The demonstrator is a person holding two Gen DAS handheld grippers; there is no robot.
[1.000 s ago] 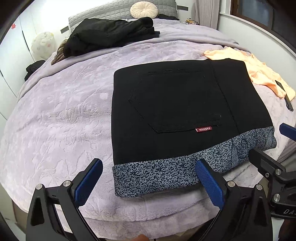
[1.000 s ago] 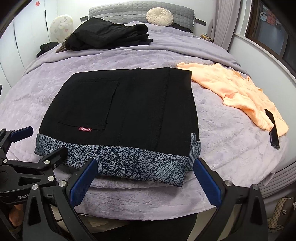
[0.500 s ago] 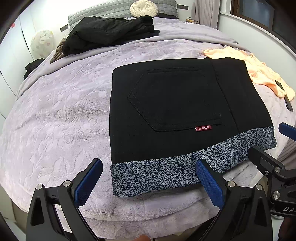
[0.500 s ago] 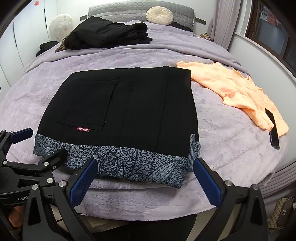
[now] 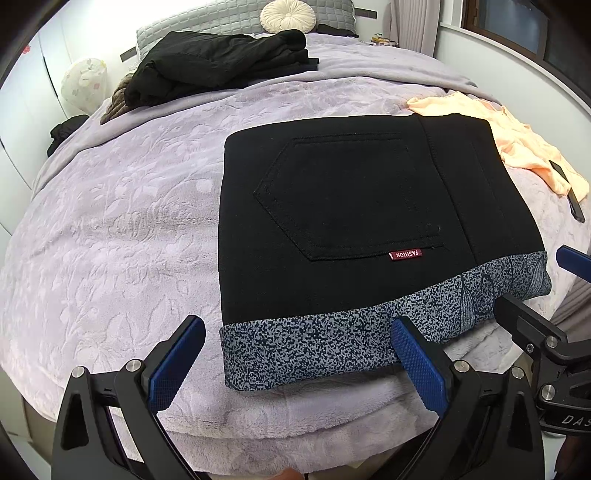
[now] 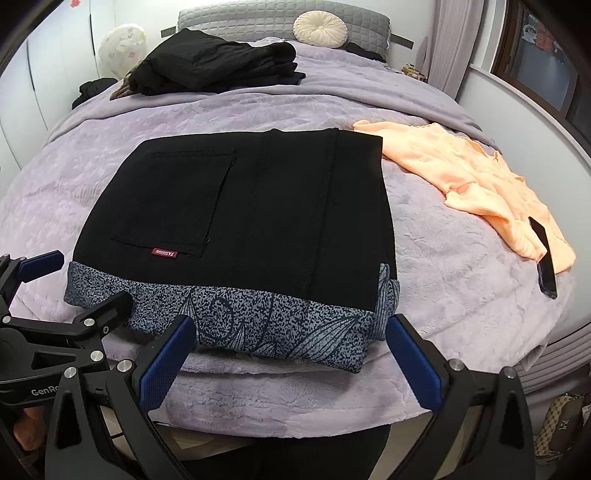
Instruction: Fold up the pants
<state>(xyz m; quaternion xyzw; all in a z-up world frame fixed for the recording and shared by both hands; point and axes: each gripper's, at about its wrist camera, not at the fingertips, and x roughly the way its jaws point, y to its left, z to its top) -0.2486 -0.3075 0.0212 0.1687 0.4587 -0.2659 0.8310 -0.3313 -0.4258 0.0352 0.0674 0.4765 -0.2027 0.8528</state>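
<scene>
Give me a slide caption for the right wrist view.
Folded black pants lie on the purple blanket, right gripper open before them.

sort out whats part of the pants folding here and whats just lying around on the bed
Part of the job:
- folded black pants
- left gripper, open
- right gripper, open

Just lying about:
- orange garment
- phone
- pile of dark clothes
- round cushion
</scene>
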